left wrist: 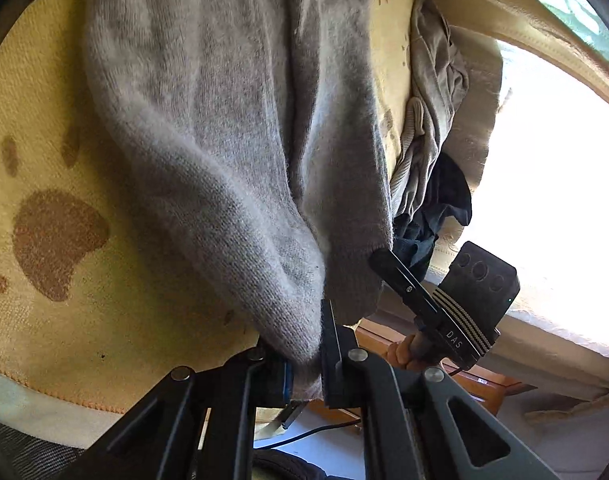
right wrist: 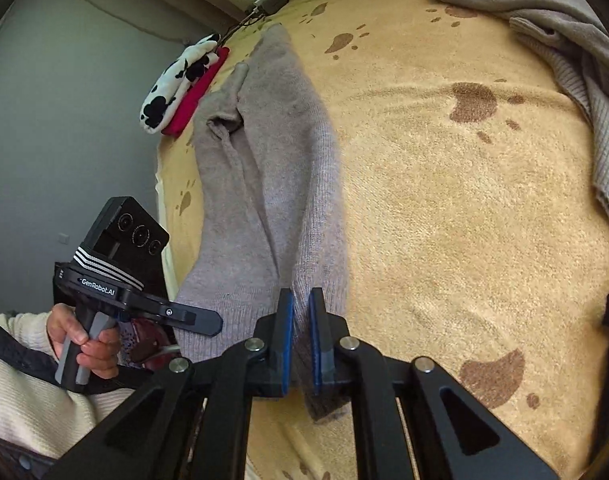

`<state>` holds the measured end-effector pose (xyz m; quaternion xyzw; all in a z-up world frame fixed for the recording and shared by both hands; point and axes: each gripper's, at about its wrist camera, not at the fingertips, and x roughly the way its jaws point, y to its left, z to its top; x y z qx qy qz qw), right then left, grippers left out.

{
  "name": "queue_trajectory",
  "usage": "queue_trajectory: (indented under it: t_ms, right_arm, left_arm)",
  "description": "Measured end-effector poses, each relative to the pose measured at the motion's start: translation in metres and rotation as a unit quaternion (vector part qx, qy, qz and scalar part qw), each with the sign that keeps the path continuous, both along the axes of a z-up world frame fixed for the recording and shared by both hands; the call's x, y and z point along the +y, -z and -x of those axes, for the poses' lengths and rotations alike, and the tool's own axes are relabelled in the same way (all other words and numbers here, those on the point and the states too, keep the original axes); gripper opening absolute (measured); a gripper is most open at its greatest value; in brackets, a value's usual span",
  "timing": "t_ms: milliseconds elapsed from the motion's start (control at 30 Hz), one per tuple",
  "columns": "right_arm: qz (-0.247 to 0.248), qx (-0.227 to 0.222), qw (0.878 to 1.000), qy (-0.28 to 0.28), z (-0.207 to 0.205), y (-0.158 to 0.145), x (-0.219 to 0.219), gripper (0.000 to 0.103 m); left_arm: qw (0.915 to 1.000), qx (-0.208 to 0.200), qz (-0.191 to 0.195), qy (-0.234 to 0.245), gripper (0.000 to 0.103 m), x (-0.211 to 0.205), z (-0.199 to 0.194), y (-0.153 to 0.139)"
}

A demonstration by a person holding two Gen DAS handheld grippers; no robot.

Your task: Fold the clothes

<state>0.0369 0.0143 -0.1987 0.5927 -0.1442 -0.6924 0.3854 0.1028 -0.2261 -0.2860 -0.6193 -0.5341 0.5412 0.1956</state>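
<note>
Grey knitted sweater point(right wrist: 264, 184) is lying stretched along the bed's yellow paw-print blanket point(right wrist: 444, 208), folded lengthwise into a long strip. Both tools are pinching its near end: the right tool point(right wrist: 300, 340) is clamped on the hem between its blue pads, and the left tool point(left wrist: 304, 364) is squeezing a bunched fold just beside it. A hand point(right wrist: 84, 344) is gripping the left tool's handle. More grey clothes point(right wrist: 564, 40) are heaped at the blanket's far side, well apart.
</note>
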Motion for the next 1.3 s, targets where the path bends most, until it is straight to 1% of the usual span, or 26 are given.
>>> queue_trajectory:
  t_ms: [133, 233, 367, 467, 500, 533, 700, 833, 1067, 1167, 1300]
  right_arm:
    - [0.047, -0.012, 0.998, 0.026, 0.012, -0.02, 0.0, 0.009]
    - [0.06, -0.003, 0.998, 0.027, 0.023, -0.036, -0.004, 0.009]
    - [0.081, 0.016, 0.996, 0.015, 0.018, -0.033, -0.025, 0.009]
    - [0.093, 0.037, 0.995, 0.005, 0.027, -0.04, -0.041, 0.009]
    - [0.098, 0.045, 0.994, 0.004, 0.03, -0.035, -0.047, 0.009]
    - [0.102, 0.052, 0.993, 0.003, 0.035, -0.032, -0.052, 0.009]
    - [0.107, 0.084, 0.991, 0.007, 0.068, -0.039, -0.091, 0.009]
    - [0.106, 0.09, 0.99, 0.014, 0.098, -0.027, -0.129, 0.009]
    - [0.087, 0.079, 0.993, 0.032, 0.161, -0.002, -0.197, 0.009]
    - [0.075, 0.071, 0.994, 0.044, 0.19, 0.005, -0.221, 0.009]
    - [0.055, 0.056, 0.995, 0.069, 0.223, 0.018, -0.239, 0.009]
  left_arm:
    - [0.9995, 0.017, -0.005, -0.026, 0.01, -0.021, -0.002, -0.012]
    - [0.9985, 0.038, -0.005, -0.039, 0.01, -0.033, 0.001, -0.026]
    - [0.9957, 0.066, -0.012, -0.064, 0.01, -0.063, 0.007, -0.04]
    - [0.9925, 0.087, -0.018, -0.084, 0.01, -0.092, 0.011, -0.054]
    - [0.9913, 0.094, -0.019, -0.09, 0.01, -0.102, 0.012, -0.059]
    - [0.99, 0.101, -0.02, -0.097, 0.01, -0.111, 0.013, -0.063]
    - [0.9841, 0.119, -0.018, -0.131, 0.01, -0.156, 0.043, -0.075]
    - [0.979, 0.12, -0.022, -0.164, 0.01, -0.197, 0.065, -0.072]
    - [0.975, 0.117, -0.022, -0.187, 0.01, -0.256, 0.118, -0.053]
    - [0.9752, 0.107, -0.023, -0.193, 0.01, -0.27, 0.145, -0.037]
    - [0.9762, 0.082, -0.026, -0.199, 0.01, -0.286, 0.171, -0.009]
